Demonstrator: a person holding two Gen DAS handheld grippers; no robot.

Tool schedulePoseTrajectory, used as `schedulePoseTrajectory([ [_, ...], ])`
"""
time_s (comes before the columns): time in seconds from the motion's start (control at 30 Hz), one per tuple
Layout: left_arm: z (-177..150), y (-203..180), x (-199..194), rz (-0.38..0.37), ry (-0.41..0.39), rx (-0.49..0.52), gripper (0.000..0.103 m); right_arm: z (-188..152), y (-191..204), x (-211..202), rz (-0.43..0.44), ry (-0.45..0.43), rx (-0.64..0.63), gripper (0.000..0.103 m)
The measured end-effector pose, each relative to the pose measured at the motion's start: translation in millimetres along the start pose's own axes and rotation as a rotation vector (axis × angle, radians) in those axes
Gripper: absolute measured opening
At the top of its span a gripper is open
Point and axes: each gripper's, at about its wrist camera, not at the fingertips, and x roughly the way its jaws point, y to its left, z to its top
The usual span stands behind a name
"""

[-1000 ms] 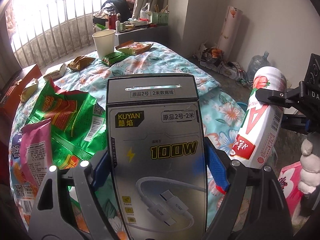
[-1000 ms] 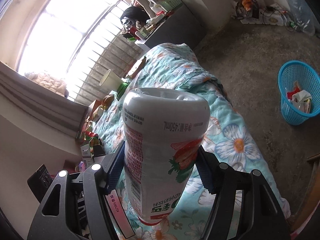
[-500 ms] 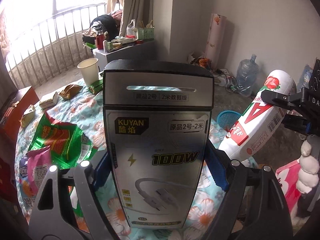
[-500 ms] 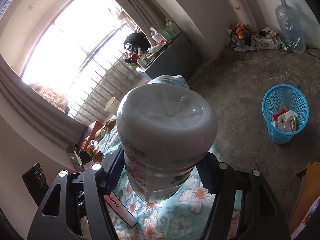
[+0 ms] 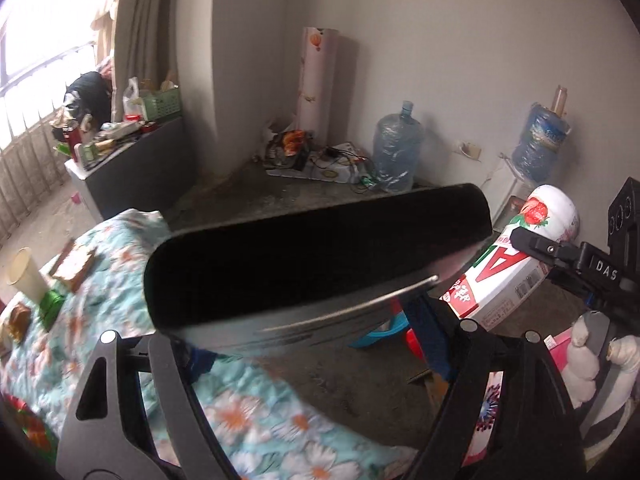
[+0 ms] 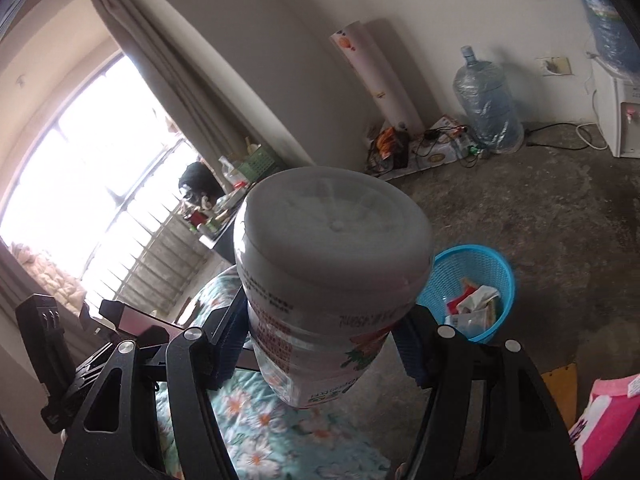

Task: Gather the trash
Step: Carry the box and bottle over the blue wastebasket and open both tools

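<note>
White bottle (image 6: pixel 328 280) between right tongs (image 6: pixel 320 344)

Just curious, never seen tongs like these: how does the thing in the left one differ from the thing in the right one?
The cable box in the left tongs is flat, grey and dark; the strawberry drink bottle in the right tongs is round and white. The box's dark end faces its camera; the bottle's base faces its own. Both are clamped between blue pads.
</note>
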Motion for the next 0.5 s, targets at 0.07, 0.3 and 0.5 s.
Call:
schedulePoseTrajectory([
  [0.07, 16.5, -15.4, 40.5, -0.066, 0.043, -0.010, 0.077, 8.1, -25.3, 12.3, -0.052, -0.009, 0.035, 0.063],
  [0.3, 40.4, -64.8, 187.8, -0.124, 0.159, 0.044, 0.077, 21.6, -104.0, 81.9, -0.192, 0.000, 0.141, 0.063],
  [0.5, 35.3, -78.0, 303.3, -0.046, 0.301, 0.016, 0.086, 14.3, -171.5, 182.4, -0.236, 0.097, 0.283, 0.069],
])
